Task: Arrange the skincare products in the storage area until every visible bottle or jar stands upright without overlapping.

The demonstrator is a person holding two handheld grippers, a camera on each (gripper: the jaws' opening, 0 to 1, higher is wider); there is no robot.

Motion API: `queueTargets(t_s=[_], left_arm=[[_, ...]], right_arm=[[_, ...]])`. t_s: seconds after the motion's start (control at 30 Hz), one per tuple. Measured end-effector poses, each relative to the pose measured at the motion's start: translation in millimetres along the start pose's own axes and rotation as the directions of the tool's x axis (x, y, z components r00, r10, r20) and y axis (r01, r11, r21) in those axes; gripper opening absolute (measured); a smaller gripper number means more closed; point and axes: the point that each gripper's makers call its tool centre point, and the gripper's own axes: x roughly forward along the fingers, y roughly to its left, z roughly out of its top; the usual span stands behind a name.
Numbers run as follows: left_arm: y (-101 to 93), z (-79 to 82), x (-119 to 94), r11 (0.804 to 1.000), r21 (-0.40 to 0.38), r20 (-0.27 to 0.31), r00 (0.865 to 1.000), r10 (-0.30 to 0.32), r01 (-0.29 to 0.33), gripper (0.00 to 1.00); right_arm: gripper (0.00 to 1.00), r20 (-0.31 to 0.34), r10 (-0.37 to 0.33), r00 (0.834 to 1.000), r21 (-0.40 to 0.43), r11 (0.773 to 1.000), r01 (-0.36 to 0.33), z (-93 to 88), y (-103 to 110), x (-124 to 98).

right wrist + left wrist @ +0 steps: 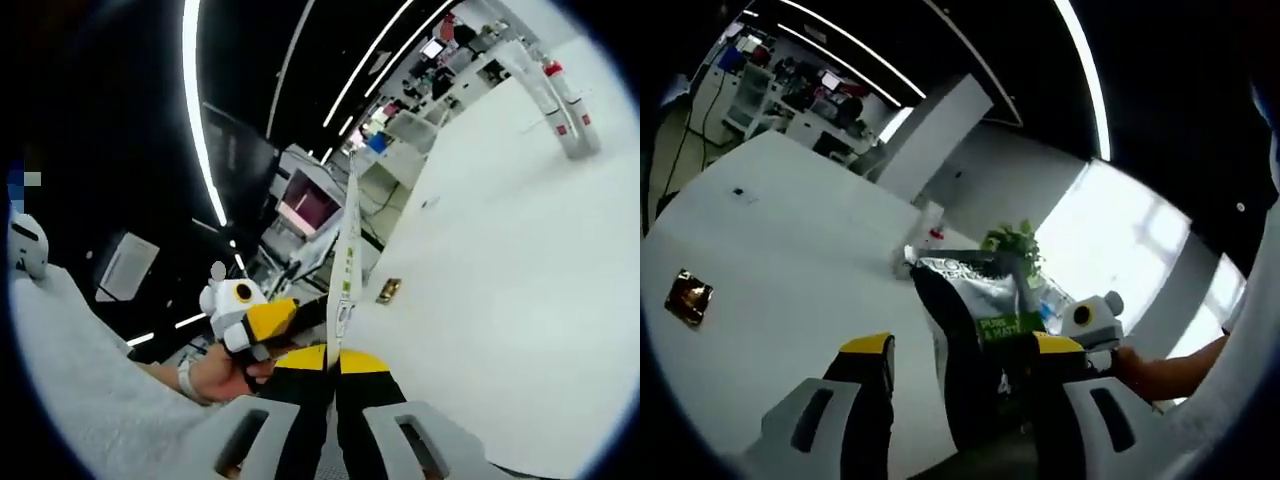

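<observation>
left gripper view: left gripper (pixel 960 345), yellow-tipped jaws spread wide apart, gripping nothing. between and beyond them, a silver-and-black pouch (pixel 975 330) with a green label, standing over the white table (pixel 790 230). the right gripper (pixel 1095 330) touches the pouch's right edge, a hand (pixel 1145 375) behind it. small brown packet (pixel 688 297) flat on the table, well apart. white bottles (pixel 930 222) with red marks upright at the far table edge; green plant (pixel 1015 245) behind the pouch. right gripper view: right gripper (pixel 333 362), jaws clenched on the pouch (pixel 347 270), seen edge-on as a thin upright strip. left gripper (pixel 245 315) just beside it, a hand (pixel 225 375) holding it. brown packet (pixel 388 291) on the table (pixel 500 270); two white bottles (pixel 560 100) with red marks stand upright far off.
</observation>
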Motion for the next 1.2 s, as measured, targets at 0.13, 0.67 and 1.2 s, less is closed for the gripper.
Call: queueTargets(t_s=[0.13,0.67,1.2], left_arm=[[-15.8,-6.4,6.1,0.989,-0.115,-0.033,0.994,-0.101,0.097,0.55],[-43.8,-7.5,-3.2,0.918,-0.276,-0.062,0.948,-0.311,0.284,0.1],[-54.0,-4.9,-12.4,0.857,-0.384,-0.071,0.914,-0.399,0.344,0.0]], right_arm=[[0.0,-0.056,0.126,0.99,-0.026,0.991,-0.128,-8.1,24.6,4.0],[0.0,-0.058,0.211,0.976,0.05,0.977,-0.208,-16.0,36.6,4.5],[0.01,-0.007,0.214,0.977,0.038,0.976,-0.213,-7.7,37.7,-0.6]])
